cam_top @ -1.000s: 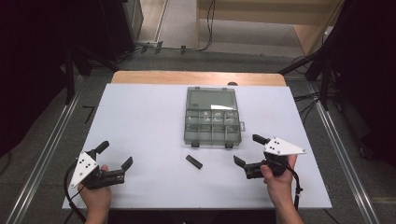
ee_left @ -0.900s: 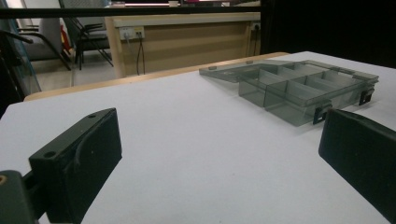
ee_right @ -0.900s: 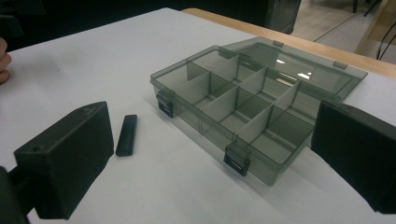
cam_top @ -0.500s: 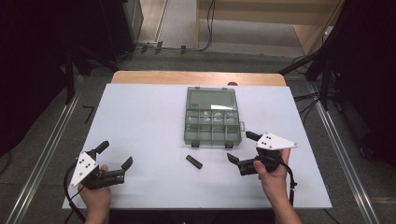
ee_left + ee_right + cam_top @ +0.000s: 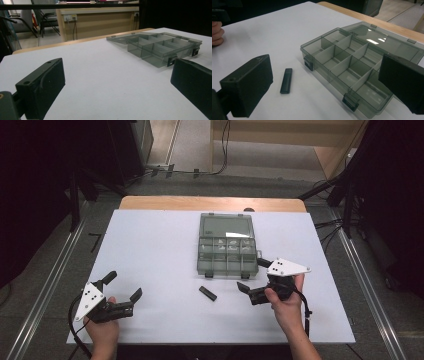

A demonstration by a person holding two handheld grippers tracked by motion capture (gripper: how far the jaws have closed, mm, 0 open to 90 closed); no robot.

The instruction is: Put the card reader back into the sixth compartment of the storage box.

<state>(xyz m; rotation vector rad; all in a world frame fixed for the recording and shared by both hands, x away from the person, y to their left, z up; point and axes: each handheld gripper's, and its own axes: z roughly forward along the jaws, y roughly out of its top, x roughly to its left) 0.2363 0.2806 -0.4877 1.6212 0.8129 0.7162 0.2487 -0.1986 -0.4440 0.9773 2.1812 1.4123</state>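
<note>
Right gripper view: open organizer box (image 5: pixel 352 65), compartments bare.

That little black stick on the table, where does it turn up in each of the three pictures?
High view: the black stick lies on the white table, just below the open grey organiser box, left of the right gripper.
Left gripper view: I can't find it here.
Right gripper view: lower left of centre, left of the box.
Shared landmark: the box.
</note>
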